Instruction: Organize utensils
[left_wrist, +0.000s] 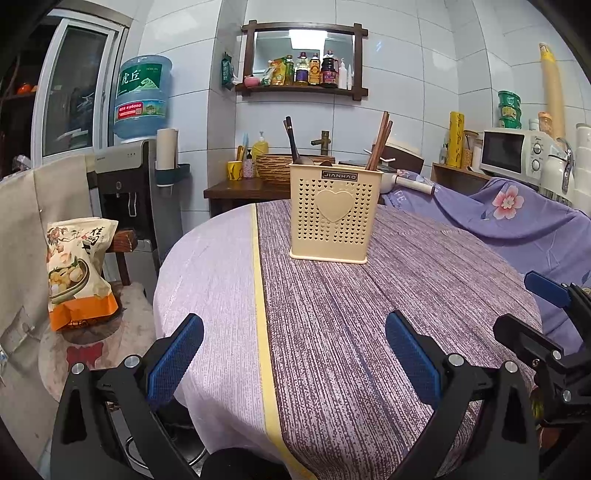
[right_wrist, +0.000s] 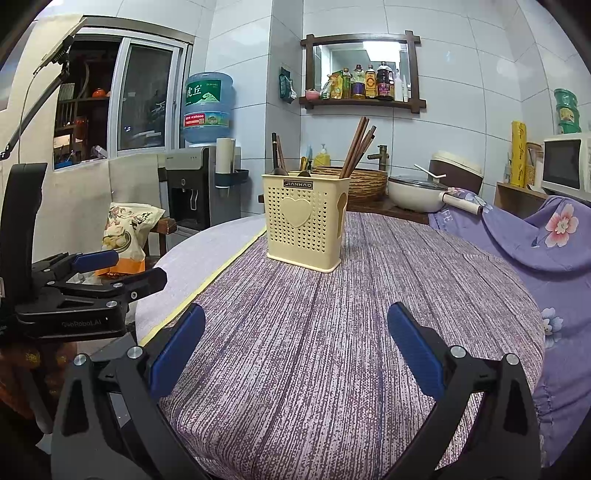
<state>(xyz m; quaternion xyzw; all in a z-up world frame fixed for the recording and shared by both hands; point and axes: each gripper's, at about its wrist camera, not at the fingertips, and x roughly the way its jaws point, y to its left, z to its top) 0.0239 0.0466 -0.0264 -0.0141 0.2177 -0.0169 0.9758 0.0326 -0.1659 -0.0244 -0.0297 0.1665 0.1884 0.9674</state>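
Both tools spread empty, left tool (left_wrist: 293, 354), right tool (right_wrist: 295, 347), holder (left_wrist: 332, 214) containing chopsticks (left_wrist: 380, 142), spoons (left_wrist: 293, 142)

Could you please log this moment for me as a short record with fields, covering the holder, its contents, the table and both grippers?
holder: cream perforated utensil holder with a heart on its front, upright on the table
contents: brown chopsticks leaning at its right side; dark-handled spoons at its left
table: round, covered with a purple striped cloth; no loose utensils in view on it
left gripper: open, empty, short of the holder
right gripper: open, empty, short of the holder
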